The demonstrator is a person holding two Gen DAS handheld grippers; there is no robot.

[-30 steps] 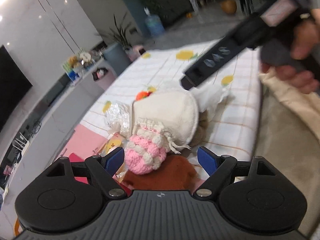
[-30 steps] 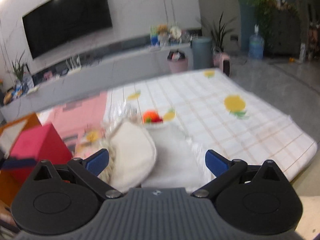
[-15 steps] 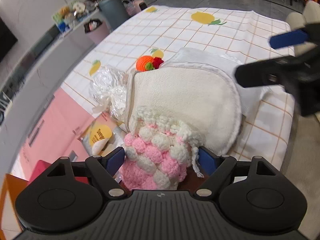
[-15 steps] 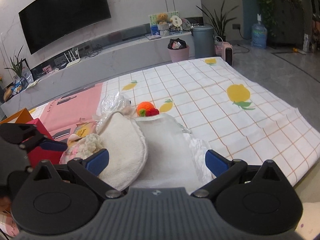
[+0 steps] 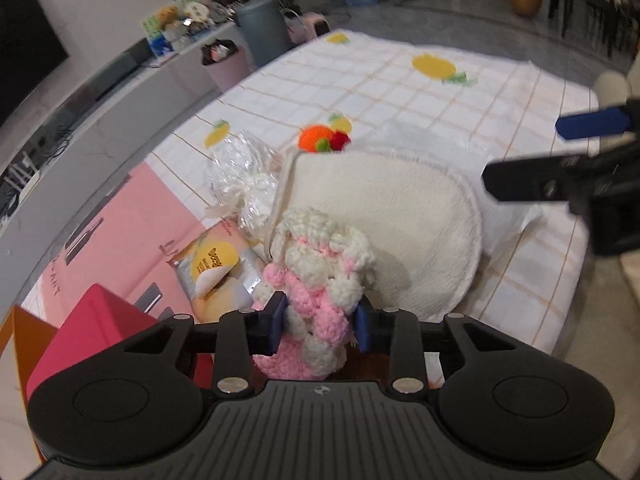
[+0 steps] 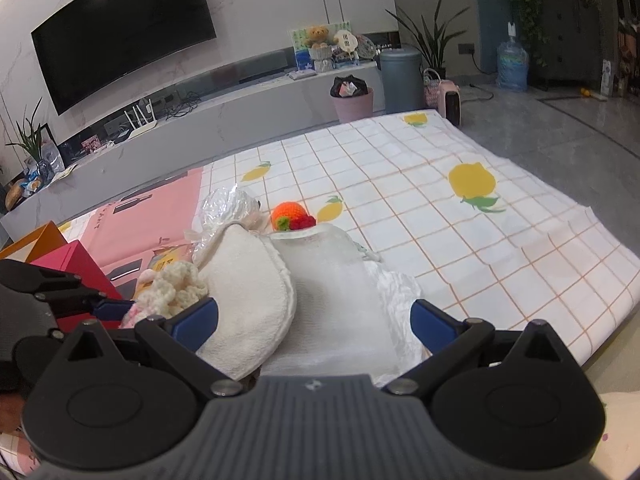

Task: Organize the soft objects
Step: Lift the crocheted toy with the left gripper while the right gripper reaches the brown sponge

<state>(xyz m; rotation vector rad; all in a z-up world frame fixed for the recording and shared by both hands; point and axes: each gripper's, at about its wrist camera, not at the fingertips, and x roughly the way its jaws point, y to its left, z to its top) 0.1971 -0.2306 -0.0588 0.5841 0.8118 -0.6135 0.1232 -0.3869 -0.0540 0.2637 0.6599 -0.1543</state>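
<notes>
My left gripper (image 5: 320, 326) is shut on a pink and cream crocheted pouch (image 5: 316, 280), which also shows in the right wrist view (image 6: 176, 288). Behind it lies a round cream fleece pad (image 5: 384, 224), seen also in the right wrist view (image 6: 248, 300), on a white folded cloth (image 6: 336, 292). An orange and red crocheted fruit (image 5: 322, 138) sits beyond, also in the right wrist view (image 6: 290, 218). My right gripper (image 6: 314, 320) is open and empty, over the cloth; it also shows in the left wrist view (image 5: 560, 156) at the right.
A clear crinkled plastic bag (image 5: 244, 176) and a packaged snack (image 5: 216, 268) lie left of the pad. A red box (image 5: 92, 328) and an orange box (image 6: 44, 240) stand at the left. The checkered lemon tablecloth (image 6: 460, 216) stretches beyond. A TV console runs along the back wall.
My left gripper has closed on the crocheted pouch. The left view has tilted up a little. The right gripper has stayed open over the cloth.
</notes>
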